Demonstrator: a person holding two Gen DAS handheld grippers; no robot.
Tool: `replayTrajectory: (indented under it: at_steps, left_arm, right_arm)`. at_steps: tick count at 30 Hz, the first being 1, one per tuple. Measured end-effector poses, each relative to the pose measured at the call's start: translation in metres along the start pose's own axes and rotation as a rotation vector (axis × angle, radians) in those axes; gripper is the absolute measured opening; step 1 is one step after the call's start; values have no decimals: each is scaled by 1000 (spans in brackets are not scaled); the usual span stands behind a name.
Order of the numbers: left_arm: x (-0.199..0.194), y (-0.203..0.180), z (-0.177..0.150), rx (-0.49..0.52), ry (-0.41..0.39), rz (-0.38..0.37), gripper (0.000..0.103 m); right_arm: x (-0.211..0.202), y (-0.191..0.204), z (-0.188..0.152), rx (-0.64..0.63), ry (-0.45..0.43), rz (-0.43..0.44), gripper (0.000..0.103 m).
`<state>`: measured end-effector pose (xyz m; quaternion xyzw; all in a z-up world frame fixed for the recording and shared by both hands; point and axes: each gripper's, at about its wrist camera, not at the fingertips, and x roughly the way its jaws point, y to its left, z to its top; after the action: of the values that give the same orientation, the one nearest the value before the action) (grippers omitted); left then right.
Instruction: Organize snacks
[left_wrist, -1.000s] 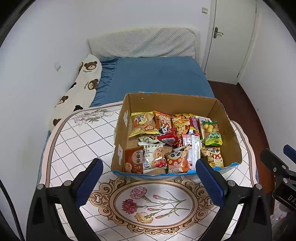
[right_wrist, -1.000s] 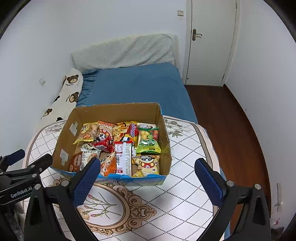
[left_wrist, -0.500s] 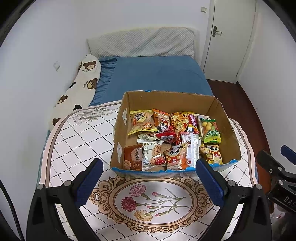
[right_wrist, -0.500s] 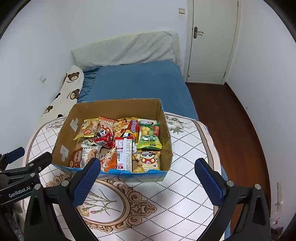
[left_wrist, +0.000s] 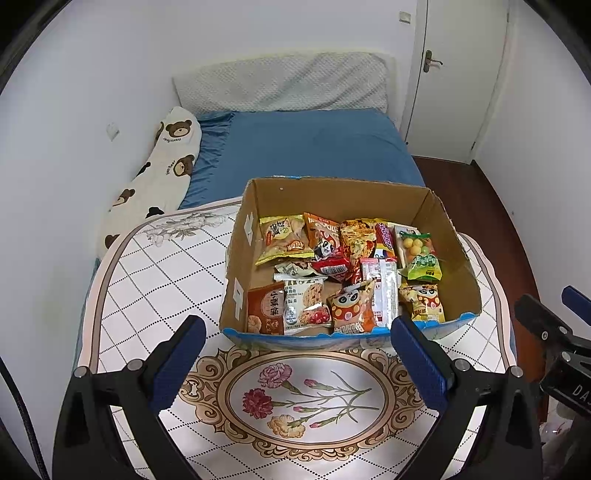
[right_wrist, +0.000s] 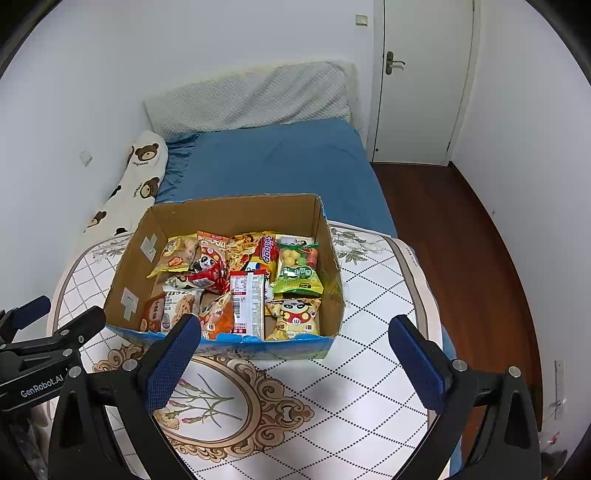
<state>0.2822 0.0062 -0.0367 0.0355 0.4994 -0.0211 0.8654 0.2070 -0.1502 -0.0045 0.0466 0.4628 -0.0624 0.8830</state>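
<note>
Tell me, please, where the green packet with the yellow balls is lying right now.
The green packet lies inside the cardboard box, against its right wall toward the back, between the red Sedaap packet and the yellow cartoon packet nearer the camera.

Table (left_wrist: 155, 266) under a white quilted cloth, diamond grid, ornate oval carnation motif (left_wrist: 306, 398) at near edge. Behind it, a bed with blue sheet (left_wrist: 314, 147), pale textured headboard cushion (left_wrist: 280, 83) against the wall. Long bear-print bolster (left_wrist: 162, 173) along the bed's left side. White door (right_wrist: 424, 81) with lever handle, closed. Dark wood floor (right_wrist: 461, 236) right of bed.
</note>
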Motion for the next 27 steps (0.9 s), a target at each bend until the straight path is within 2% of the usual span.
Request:
replayTrajectory:
  at_steps: [27]
  left_arm:
    - [1, -1, -5, 9, 4, 4, 103]
  right_arm:
    - [-3, 1, -3, 8, 1, 2, 103]
